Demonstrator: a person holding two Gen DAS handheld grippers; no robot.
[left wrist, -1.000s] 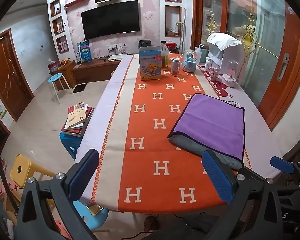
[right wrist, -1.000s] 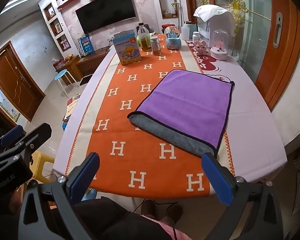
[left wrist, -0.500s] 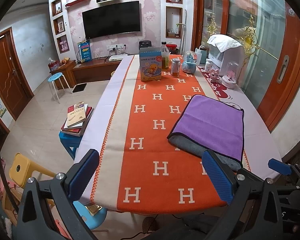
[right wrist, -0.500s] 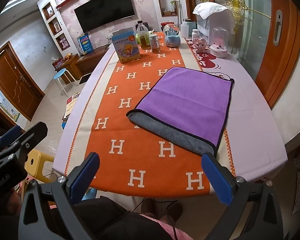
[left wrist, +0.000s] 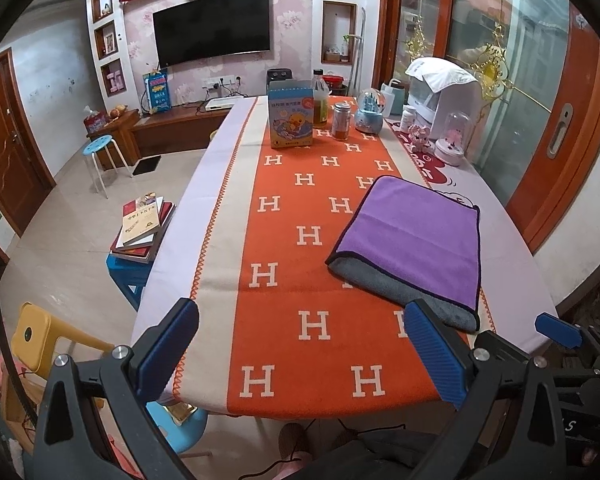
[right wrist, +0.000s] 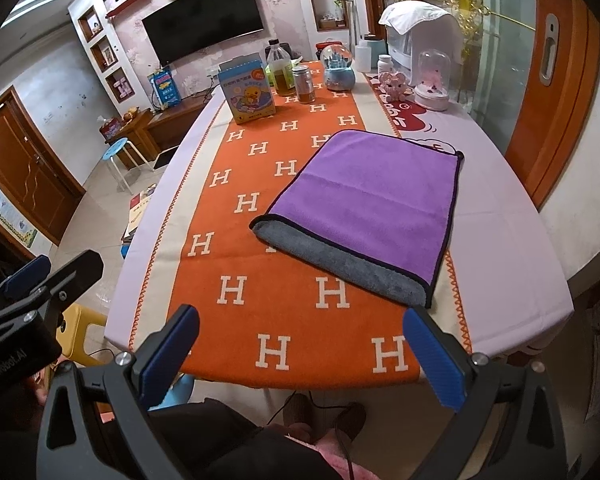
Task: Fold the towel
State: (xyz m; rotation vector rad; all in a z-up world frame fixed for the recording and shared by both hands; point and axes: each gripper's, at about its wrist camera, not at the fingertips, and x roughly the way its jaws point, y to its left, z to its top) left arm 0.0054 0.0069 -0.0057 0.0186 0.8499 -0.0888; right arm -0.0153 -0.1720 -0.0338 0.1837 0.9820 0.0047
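One towel lay on the table, folded over once, purple side up with a grey strip showing along its near edge. It sat right of the middle, partly on the orange runner and partly on the pale cloth beside it. Two grippers were in view, neither touching the towel. The left gripper was held off the near table edge with its jaws wide apart and nothing between them. The right gripper was likewise spread wide and empty, also short of the towel.

At the far end stood one blue box, one bottle, one jar, one snow globe and one glass dome. Three stools showed in the left view: a round blue one by the TV cabinet, a blue one under a stack of books, and a yellow one at the near left.

The left view showed the book stack whole and the right gripper's blue tip at its right edge; the right view cut most of the books off but showed the left gripper's body at its lower left, and the towel's whole outline unobstructed.

The room had a tiled floor, a wall-mounted TV, wooden doors and pink wallpaper.
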